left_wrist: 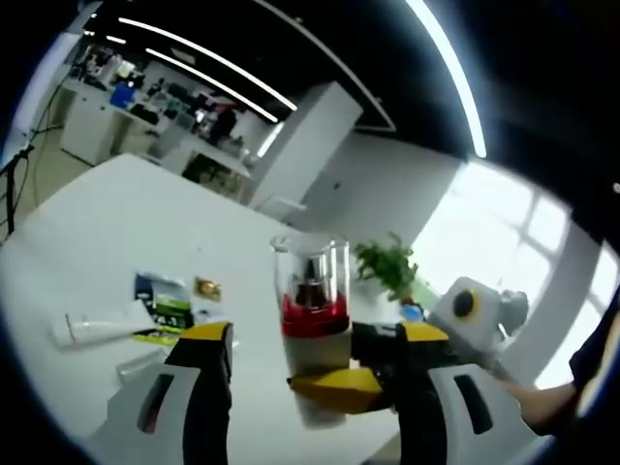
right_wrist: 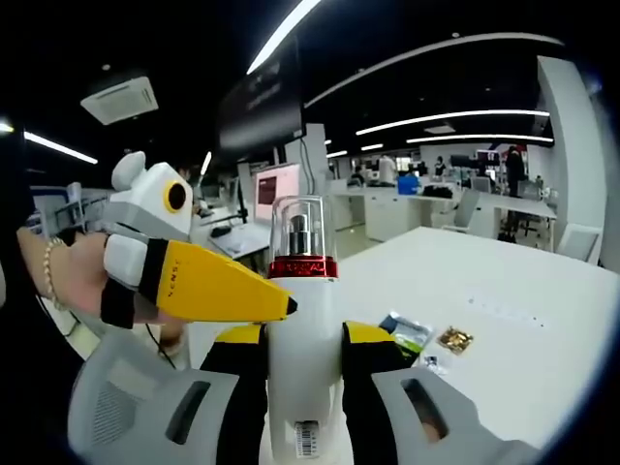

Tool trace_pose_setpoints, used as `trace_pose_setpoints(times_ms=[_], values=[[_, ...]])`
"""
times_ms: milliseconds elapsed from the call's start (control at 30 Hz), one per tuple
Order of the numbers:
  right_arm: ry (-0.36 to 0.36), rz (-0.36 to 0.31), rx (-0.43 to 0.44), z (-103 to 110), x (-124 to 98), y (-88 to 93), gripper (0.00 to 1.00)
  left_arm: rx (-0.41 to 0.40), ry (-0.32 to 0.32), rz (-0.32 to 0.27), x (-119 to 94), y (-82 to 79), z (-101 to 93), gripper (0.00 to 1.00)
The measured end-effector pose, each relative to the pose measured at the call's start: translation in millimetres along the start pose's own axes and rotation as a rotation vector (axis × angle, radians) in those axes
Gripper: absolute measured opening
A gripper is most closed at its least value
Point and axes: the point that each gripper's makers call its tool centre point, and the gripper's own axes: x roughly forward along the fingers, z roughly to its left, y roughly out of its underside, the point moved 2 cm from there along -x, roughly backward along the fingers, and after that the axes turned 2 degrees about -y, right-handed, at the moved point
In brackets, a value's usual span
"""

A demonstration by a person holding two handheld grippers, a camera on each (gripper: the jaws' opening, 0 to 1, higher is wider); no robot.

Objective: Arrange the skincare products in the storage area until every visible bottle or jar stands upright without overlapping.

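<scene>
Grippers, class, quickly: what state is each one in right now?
Left gripper: open, its jaws on either side of the pump bottle without touching it.
Right gripper: shut on the pump bottle, held upright.

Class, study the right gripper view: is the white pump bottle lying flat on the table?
No. The white pump bottle stands upright, clamped between the right gripper jaws, its clear cap pointing up above the table.

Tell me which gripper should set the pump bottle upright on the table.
Right. The right gripper already clamps the pump bottle upright by its body. The left gripper is open, the bottle between its jaws, ungripped.
</scene>
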Motion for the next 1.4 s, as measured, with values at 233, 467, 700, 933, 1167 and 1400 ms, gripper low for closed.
trace_pose_setpoints(times_ms=[233, 467, 700, 933, 1167, 1400], values=[[0.009, -0.024, -0.012, 7.8, -0.2, -9.9, 0.28, 0.002, -0.01, -0.033, -0.1, -4.3, -0.1, 0.44], [0.077, 0.015, -0.079, 11.4, -2.1, -13.5, 0.28, 0.085, -0.014, -0.069, -2.9, -11.5, -6.6, 0.26], [0.133, 0.04, -0.093, 12.8, -12.3, -25.1, 0.29, 0.053, 0.048, -0.048, -4.4, -19.7, -21.4, 0.24], [0.055, -0.046, 0.052, 19.7, -37.2, -45.4, 0.3, 0.081, 0.243, 0.039, -3.9, -29.8, -48.3, 0.23], [-0.108, -0.134, 0.224, 21.1, -64.8, -75.8, 0.32, 0.147, 0.507, 0.05, -11.3, -55.5, -94.0, 0.23], [-0.394, -0.137, 0.297, 49.7, -86.4, -110.7, 0.33, 0.231, 0.832, 0.116, -34.5, -69.4, -153.7, 0.23]])
